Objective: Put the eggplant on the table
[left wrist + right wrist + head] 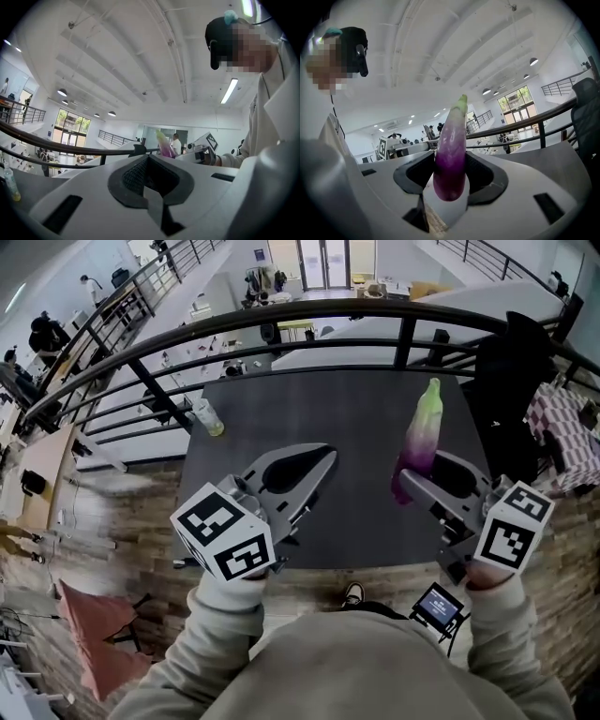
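The eggplant, purple with a pale green top, stands upright over the right side of the dark table. My right gripper is shut on the eggplant's lower end, above the table's near right part. In the right gripper view the eggplant rises between the two dark pads. My left gripper is shut with nothing in it, over the table's near left part. From the left gripper view, its closed jaws fill the bottom, and the eggplant shows small beyond them.
A plastic bottle with yellowish liquid stands at the table's far left corner. A black railing curves behind the table. A black chair and a checkered cloth are at the right. Wood floor lies below the near edge.
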`<state>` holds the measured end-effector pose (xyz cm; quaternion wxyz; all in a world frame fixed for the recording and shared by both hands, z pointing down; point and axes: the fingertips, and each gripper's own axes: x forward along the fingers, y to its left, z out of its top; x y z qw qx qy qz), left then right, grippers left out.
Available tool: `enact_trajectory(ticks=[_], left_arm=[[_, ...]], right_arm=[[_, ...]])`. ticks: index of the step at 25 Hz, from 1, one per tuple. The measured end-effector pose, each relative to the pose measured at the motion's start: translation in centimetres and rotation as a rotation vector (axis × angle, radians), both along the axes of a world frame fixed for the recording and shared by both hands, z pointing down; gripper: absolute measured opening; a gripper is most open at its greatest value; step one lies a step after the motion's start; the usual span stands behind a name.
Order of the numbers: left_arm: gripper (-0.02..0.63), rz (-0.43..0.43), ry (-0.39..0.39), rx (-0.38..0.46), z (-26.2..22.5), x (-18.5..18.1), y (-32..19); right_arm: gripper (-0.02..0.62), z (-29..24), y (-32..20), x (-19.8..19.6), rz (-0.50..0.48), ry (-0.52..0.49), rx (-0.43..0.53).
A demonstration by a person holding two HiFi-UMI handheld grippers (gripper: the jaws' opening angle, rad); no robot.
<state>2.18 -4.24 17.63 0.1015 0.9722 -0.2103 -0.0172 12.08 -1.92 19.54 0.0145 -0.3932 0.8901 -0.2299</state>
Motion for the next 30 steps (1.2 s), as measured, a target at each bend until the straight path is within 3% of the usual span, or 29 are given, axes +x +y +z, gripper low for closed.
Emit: enact_trajectory(ticks=[9, 17, 30], left_arm=[[0.002, -0.057, -0.025, -0.019, 0.9, 2.3, -3.9], [0.002, -0.099, -0.043, -0.058, 2.2, 0.9, -6.8], [0.002, -0.025, 0.023, -0.043, 1.3, -2.1, -14.5]], right_arm=[[0.218, 0.8, -4.9, 2.5, -0.063, -0.013, -0.019], [0.218, 2.4, -8.1, 1.2, -0.101, -0.039, -0.057], [0.218, 1.4, -14.8, -2.2, -0.046, 0.003, -0.058]])
